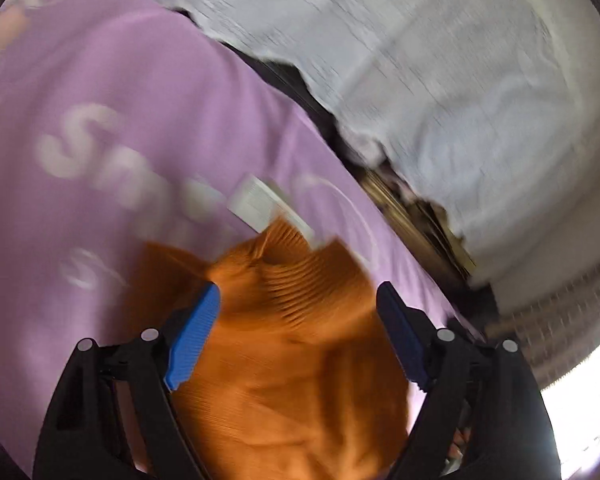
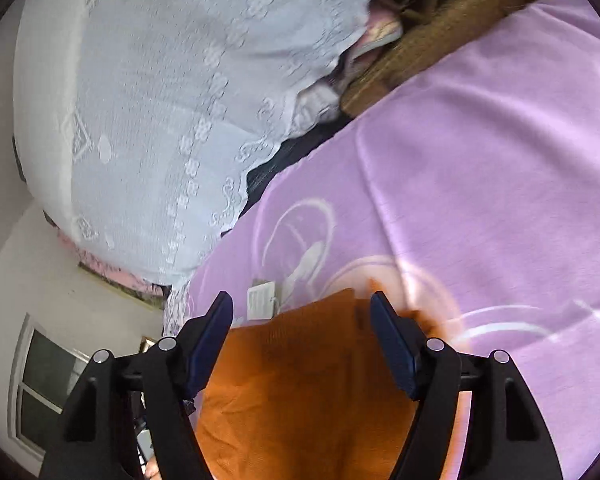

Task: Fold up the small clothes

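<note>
Orange ribbed knit fills the near field of both wrist views. The garment (image 1: 300,340) lies on a lilac sheet (image 1: 100,80), crumpled, directly beneath and ahead of both tongs.

Left tongs (image 1: 298,300): jaws spread wide, nothing pinched. Fabric bunches between them and rises toward a gathered edge beyond the tips. Whether the pads touch the cloth cannot be told; the view is blurred.

Right tongs (image 2: 302,308): jaws likewise spread, gripping nothing. The garment (image 2: 308,380) reaches forward between them, and its far edge runs roughly crosswise just at the fingertips.

Governing relation: the far edge lies immediately ahead of both tongs, about equally near to each. The garment's long axis cannot be judged, as most of it is cut off below the frames. Both tools are angled down over the cloth.

Beyond the edge, a white tag (image 2: 262,300) rests on the sheet, apparently attached to the garment. Farther off, a white lace cover (image 2: 140,100) drapes over furniture, with a dark gap and brown wood (image 2: 440,32) between it and the sheet.

Assessment: folding appears early; a grasp of the far edge is likely next.
</note>
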`<move>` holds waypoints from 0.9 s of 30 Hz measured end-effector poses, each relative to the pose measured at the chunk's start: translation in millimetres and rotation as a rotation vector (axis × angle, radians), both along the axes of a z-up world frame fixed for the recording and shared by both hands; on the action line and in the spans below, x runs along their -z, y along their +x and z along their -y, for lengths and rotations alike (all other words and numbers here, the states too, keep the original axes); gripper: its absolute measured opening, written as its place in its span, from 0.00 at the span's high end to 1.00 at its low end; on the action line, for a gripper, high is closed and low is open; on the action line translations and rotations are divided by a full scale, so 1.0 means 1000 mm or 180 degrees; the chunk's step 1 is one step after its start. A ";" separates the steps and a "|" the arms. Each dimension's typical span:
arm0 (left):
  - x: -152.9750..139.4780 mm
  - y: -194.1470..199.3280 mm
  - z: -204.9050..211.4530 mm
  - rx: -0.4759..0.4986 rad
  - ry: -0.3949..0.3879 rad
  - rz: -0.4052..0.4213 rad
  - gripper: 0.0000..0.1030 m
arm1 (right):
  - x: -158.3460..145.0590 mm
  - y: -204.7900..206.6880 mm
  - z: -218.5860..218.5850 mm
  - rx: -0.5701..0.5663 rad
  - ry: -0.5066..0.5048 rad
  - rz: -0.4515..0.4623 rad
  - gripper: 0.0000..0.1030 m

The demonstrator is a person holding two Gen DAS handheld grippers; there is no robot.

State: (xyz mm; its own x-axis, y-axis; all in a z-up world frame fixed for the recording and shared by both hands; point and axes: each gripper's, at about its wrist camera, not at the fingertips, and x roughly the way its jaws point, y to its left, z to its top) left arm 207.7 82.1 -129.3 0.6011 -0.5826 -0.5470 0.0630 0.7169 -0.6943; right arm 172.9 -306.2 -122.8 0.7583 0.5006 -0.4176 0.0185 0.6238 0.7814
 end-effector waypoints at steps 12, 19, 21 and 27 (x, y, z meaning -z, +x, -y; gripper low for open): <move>0.015 -0.002 0.062 0.0560 0.0942 -0.0225 0.13 | 0.008 -0.004 -0.042 -0.0489 -0.0615 -0.0187 0.33; 0.019 -0.025 0.072 0.0350 0.1688 0.0022 0.14 | 0.036 -0.021 0.019 0.0103 -0.0126 -0.0477 0.98; 0.008 -0.037 0.050 0.0232 0.1473 0.0045 0.14 | 0.019 -0.039 0.016 0.0175 -0.0338 -0.0331 0.93; 0.005 -0.059 -0.002 0.0046 0.1069 -0.0060 0.14 | -0.010 -0.076 -0.024 -0.0087 -0.0762 -0.0026 0.61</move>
